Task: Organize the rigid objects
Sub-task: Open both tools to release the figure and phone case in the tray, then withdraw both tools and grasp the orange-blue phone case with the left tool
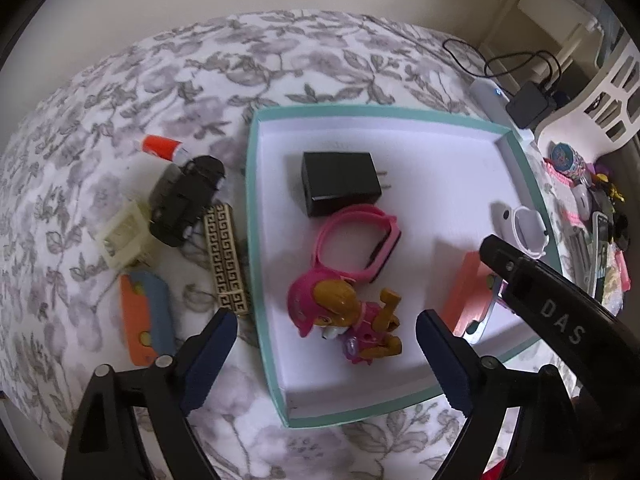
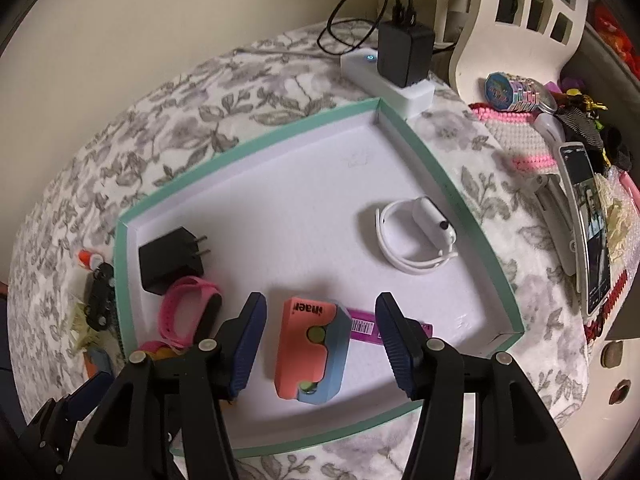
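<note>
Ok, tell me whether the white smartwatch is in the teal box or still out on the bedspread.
In. The white smartwatch lies on the white floor of the teal box, near its right wall, apart from the other items.

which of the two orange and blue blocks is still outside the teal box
The orange and blue block on the floral cloth, left of the teal box beside the patterned gold bar. Its twin lies inside the box, between the right gripper's open fingers.
</note>
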`<action>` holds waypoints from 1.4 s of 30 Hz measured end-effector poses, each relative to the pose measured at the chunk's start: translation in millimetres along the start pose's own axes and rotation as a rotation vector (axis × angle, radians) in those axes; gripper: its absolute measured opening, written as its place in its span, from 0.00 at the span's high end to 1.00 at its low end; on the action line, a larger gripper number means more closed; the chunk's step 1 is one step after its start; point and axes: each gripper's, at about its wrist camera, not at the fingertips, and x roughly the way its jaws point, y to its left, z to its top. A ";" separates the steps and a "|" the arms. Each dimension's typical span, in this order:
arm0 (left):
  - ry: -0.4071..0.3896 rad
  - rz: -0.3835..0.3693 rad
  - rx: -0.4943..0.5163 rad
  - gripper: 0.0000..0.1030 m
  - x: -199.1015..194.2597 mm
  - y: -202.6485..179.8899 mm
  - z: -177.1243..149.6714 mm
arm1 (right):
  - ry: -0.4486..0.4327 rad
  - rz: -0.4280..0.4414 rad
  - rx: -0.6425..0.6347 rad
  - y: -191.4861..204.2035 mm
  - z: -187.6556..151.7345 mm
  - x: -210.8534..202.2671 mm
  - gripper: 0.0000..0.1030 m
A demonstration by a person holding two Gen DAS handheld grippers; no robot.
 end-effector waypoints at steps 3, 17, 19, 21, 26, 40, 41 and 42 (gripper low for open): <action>-0.014 -0.002 -0.020 0.04 -6.1 6.6 1.7 | -0.023 0.003 0.000 -0.1 1.2 -7.0 0.43; -0.085 0.079 -0.225 0.00 -30.9 79.9 21.2 | -0.054 0.011 -0.013 4.6 0.1 -8.0 0.24; -0.094 0.091 -0.257 0.00 -33.7 89.9 21.1 | -0.053 0.012 -0.023 6.6 -0.1 -6.9 0.21; -0.101 0.094 -0.284 0.00 -35.9 98.5 21.0 | -0.050 0.011 -0.033 8.8 -0.3 -5.4 0.18; -0.114 0.090 -0.368 0.00 -42.3 125.6 18.7 | -0.047 0.010 -0.072 19.8 -4.0 -2.7 0.17; -0.163 0.115 -0.611 0.00 -59.5 212.2 -0.3 | -0.024 0.127 -0.212 93.1 -27.9 -0.5 0.16; -0.167 0.119 -0.624 0.00 -60.6 218.4 -2.3 | -0.020 0.135 -0.217 97.2 -29.2 0.1 0.16; -0.171 0.122 -0.635 0.00 -61.5 223.9 -4.3 | -0.016 0.144 -0.222 101.7 -30.4 0.8 0.16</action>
